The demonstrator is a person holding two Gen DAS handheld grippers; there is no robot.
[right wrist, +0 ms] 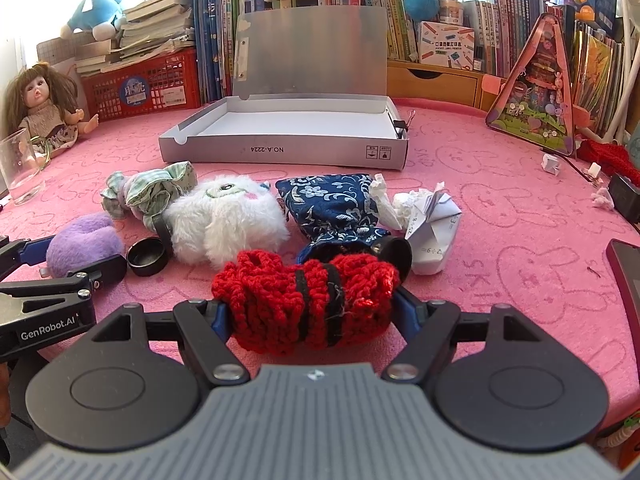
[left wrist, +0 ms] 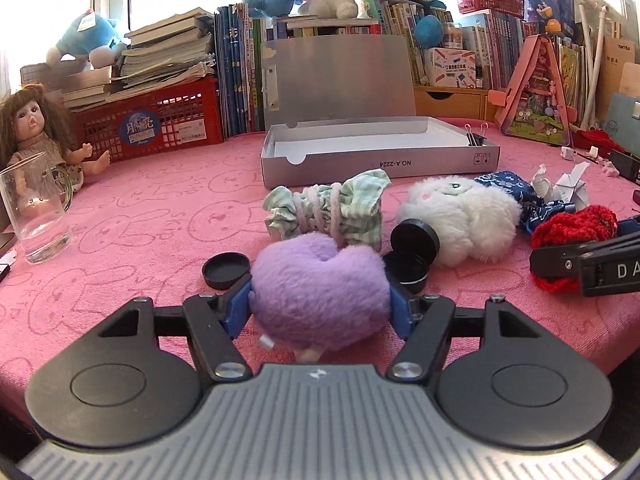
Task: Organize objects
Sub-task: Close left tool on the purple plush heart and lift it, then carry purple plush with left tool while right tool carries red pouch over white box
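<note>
A fluffy purple plush heart [left wrist: 320, 276] rests on the pink cloth, and my left gripper [left wrist: 320, 306] is shut on it, blue pads pressing into both its sides. My right gripper [right wrist: 312, 310] is shut on a red knitted bundle [right wrist: 288, 300] tied with black bands, low over the cloth. Behind both lies an open silver box [left wrist: 380, 162] with its lid standing up; its white inside holds only black binder clips [left wrist: 474, 138] in the right corner. In the right wrist view, the left gripper's fingers [right wrist: 100, 266] flank the purple heart [right wrist: 80, 240] at the far left.
Between the grippers and the box lie a green checked cloth bundle [left wrist: 332, 208], a white plush [left wrist: 460, 212], a blue patterned pouch [right wrist: 336, 204], crumpled paper [right wrist: 428, 224] and black caps [left wrist: 224, 270]. A glass mug [left wrist: 36, 208] and a doll [left wrist: 32, 128] stand left; books and a red crate [left wrist: 152, 124] line the back.
</note>
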